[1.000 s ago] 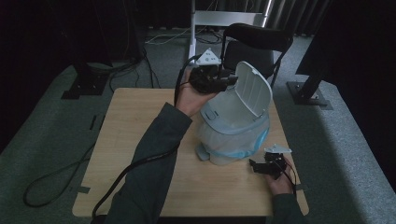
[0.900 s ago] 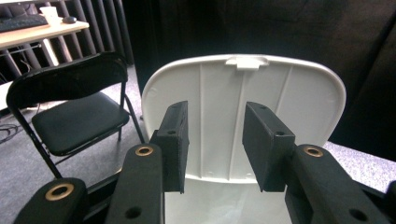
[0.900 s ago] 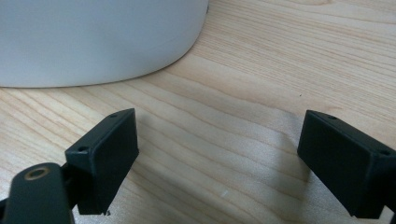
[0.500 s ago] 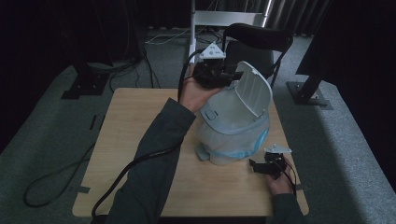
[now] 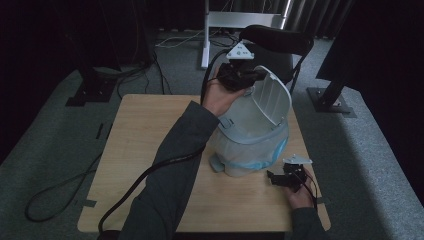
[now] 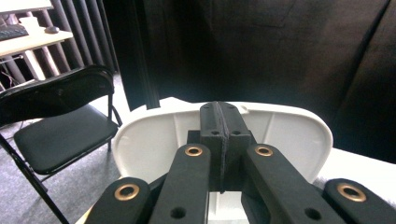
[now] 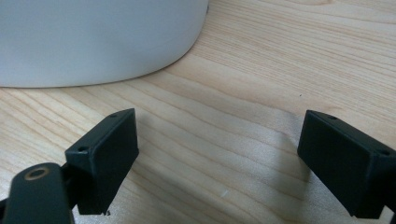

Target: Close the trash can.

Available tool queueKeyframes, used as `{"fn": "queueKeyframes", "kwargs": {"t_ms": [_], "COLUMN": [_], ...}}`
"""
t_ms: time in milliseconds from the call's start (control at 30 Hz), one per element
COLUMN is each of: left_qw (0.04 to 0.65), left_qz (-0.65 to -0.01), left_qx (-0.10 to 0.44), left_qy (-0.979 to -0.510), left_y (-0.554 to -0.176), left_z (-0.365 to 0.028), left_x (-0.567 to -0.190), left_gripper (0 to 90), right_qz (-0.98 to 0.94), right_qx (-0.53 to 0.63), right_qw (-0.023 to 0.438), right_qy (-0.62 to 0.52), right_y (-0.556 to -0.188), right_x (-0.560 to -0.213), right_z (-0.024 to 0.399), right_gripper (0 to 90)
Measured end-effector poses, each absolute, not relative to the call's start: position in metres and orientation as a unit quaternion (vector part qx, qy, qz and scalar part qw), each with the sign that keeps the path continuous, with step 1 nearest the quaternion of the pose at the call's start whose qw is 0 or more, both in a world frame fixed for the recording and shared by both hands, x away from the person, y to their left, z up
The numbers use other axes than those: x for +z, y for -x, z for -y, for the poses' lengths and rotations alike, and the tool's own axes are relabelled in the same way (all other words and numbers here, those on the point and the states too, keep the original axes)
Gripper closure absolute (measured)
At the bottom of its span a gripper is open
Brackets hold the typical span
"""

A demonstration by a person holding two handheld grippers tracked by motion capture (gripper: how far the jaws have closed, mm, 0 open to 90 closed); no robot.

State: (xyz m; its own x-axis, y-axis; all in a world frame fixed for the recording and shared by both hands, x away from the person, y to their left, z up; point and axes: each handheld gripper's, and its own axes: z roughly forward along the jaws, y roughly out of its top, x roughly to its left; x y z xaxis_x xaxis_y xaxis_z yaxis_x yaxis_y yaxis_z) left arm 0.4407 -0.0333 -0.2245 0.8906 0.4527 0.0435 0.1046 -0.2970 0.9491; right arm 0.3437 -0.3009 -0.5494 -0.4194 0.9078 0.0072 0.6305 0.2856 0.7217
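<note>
Your left gripper [image 5: 248, 79] sits at the top edge of the raised lid [image 5: 270, 97], at about 12 o'clock from the white bin [image 5: 247, 145]. In the left gripper view its jaws have just been closing and now meet pad to pad, with no gap and nothing between them; the lid's [image 6: 154, 140] inner face stands directly behind the tips. So you are not pinching the lid. With the jaws together you have 1 blunt tip, which suits nudging or propping a hinged flap better than 2 spread pads would.

The bin stands right of centre on the wooden table [image 5: 145, 150], its lid tipped up and back toward 1 o'clock so the mouth is open to you. A blue liner edge [image 5: 260, 162] shows around the lower body. The lid likely stays up because your closed tip is against its rim, though whether they actually touch is hard to tell from above.

Your right gripper [image 5: 280, 178] rests low on the table at about 5 o'clock from the bin, jaws spread wide and empty. In the right gripper view the curved bin wall [image 7: 93, 42] lies just ahead of the pads [image 7: 105, 158], apart from them. That placement looks like a ready brace, so the light bin does not slide while you work the lid.
</note>
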Motion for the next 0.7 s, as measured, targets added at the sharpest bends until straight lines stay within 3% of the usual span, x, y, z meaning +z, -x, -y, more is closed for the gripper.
{"fn": "queueKeyframes", "kwargs": {"t_ms": [700], "left_qw": [0.569], "left_qz": [-0.185], "left_qx": [0.152], "left_qy": [-0.786], "left_y": [-0.449], "left_z": [0.071], "left_x": [-0.225], "left_gripper": [89.1], "right_qz": [-0.774], "right_qx": [0.332], "right_qw": [0.209], "right_qy": [-0.497], "right_y": [-0.344], "right_x": [-0.549], "right_z": [0.301], "right_gripper": [11.3]}}
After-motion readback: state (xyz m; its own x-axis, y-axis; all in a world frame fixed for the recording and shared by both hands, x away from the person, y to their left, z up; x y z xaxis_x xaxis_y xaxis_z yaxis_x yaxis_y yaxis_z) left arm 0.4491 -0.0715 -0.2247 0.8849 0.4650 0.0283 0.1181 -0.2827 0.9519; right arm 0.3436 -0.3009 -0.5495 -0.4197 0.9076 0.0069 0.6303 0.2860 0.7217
